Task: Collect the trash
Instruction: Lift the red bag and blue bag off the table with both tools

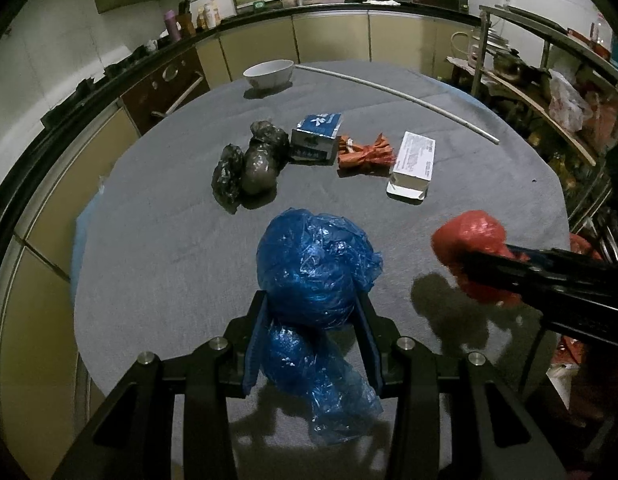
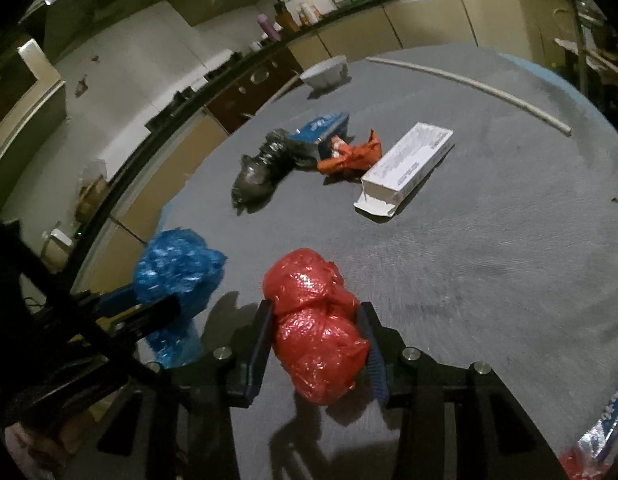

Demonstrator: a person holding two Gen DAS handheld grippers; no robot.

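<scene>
- Blue crumpled plastic bag (image 1: pixel 315 266), clamped in the left gripper (image 1: pixel 312 312) above the grey table (image 1: pixel 469 208).
- Red crumpled plastic bag (image 2: pixel 315 324), squeezed between the right gripper (image 2: pixel 315 320) pads.

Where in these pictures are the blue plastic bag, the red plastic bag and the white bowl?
blue plastic bag (image 1: pixel 309 264), left wrist view, on its bulging upper half.
red plastic bag (image 2: pixel 313 320), right wrist view, on its crumpled middle.
white bowl (image 1: pixel 269 73), left wrist view, on its outer wall.

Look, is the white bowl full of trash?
No, the round white bowl at the far edge of the grey table stands apart from the trash, and nothing shows above its rim.
</scene>
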